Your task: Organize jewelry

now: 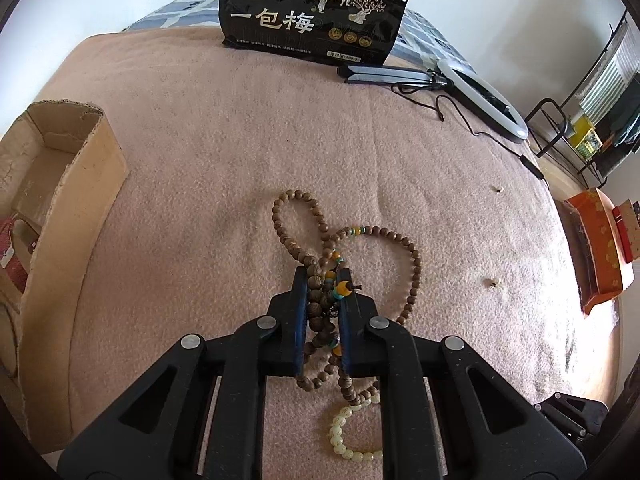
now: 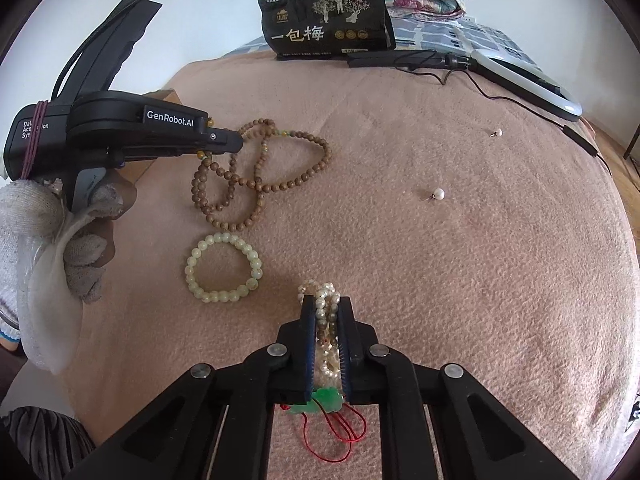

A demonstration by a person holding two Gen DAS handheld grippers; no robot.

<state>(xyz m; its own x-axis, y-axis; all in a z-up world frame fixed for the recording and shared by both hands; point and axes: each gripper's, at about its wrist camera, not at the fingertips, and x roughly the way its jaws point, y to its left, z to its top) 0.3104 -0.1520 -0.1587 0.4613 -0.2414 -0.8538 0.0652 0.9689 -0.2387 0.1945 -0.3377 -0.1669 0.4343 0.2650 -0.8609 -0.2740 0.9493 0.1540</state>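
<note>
so right up close the right gripper [image 2: 326, 312] is clamped on a bunched strand of small white pearl beads [image 2: 325, 300], and a green jade-looking pendant on thin red cord [image 2: 326, 400] sits under the jaws, can't tell if it's pinched too, so a lift could snag the cord and drag it along or drop it. Next out, the left gripper [image 1: 326, 280] is squeezed on a clump of the long brown wooden bead necklace [image 1: 412, 264], loops still lying on the pink fuzzy blanket [image 1: 200, 152]. Risk there is the loops hooking the pale green-white bead bracelet [image 2: 223, 268] just beside them, or beads slipping out since it's only gripping a few. Count: one wooden necklace, one pale bracelet, one pearl strand, one pendant, two loose pearl studs [image 2: 438, 194] further out, easy to lose in the fuzz. The open cardboard box [image 1: 60, 160] at the left is probably the destination. Far back, one black snack bag [image 1: 316, 12] and one white ring light [image 1: 484, 96]
</note>
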